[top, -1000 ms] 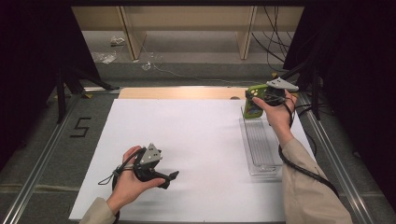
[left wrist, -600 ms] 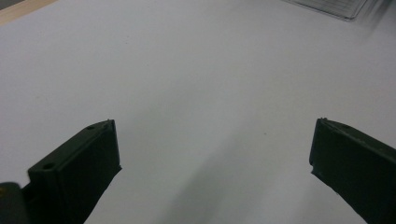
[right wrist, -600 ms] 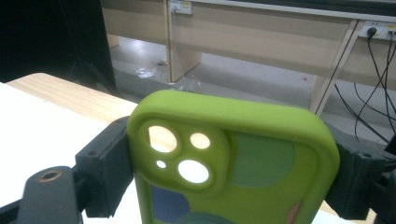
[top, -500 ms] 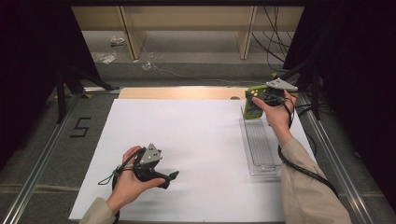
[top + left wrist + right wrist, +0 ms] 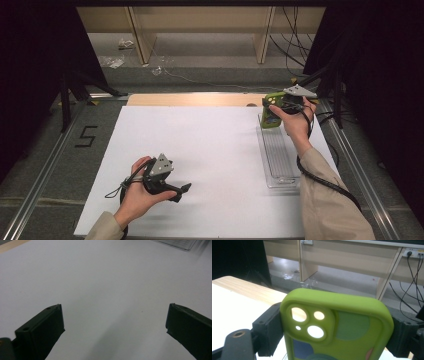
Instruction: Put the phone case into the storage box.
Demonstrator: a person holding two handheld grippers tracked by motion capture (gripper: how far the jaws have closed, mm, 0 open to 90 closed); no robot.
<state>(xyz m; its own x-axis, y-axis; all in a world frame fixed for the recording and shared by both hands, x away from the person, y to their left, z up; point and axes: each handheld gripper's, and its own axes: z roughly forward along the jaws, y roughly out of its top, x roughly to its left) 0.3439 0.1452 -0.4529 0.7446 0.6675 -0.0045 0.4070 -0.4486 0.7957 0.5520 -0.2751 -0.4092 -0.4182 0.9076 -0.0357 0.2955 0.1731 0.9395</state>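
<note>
Currently, notes as we read the bench:

Right gripper: our right gripper [image 5: 274,111] is held up at the far right of the table, just over the far end of the clear tray [image 5: 278,161]. Its jaws pinch the green phone case [image 5: 339,327] by its two long edges.

Phone case: upright in the grip, camera cut-outs at its top left in the right gripper view, coloured patches on its back. In the high view the phone case [image 5: 270,111] hangs above the tray's far end; we cannot tell whether its lower edge touches the tray.

Why held so: we judge that an edge grip keeps the soft case from folding and lets it go down on end into the narrow tray.

Tray: transparent, long and narrow, ribbed floor, lying near-to-far along the right edge of the white sheet [image 5: 200,150]. It looks bare.

Left gripper: our left gripper [image 5: 172,189] rests low at the near left, well apart from the tray. Its jaws are spread wide, with bare white sheet between them in the left gripper view.

Why parked there: we judge that it waits out of the way, as the case needs one grip.

Next move, as we judge: lower the case squarely into the tray.
</note>
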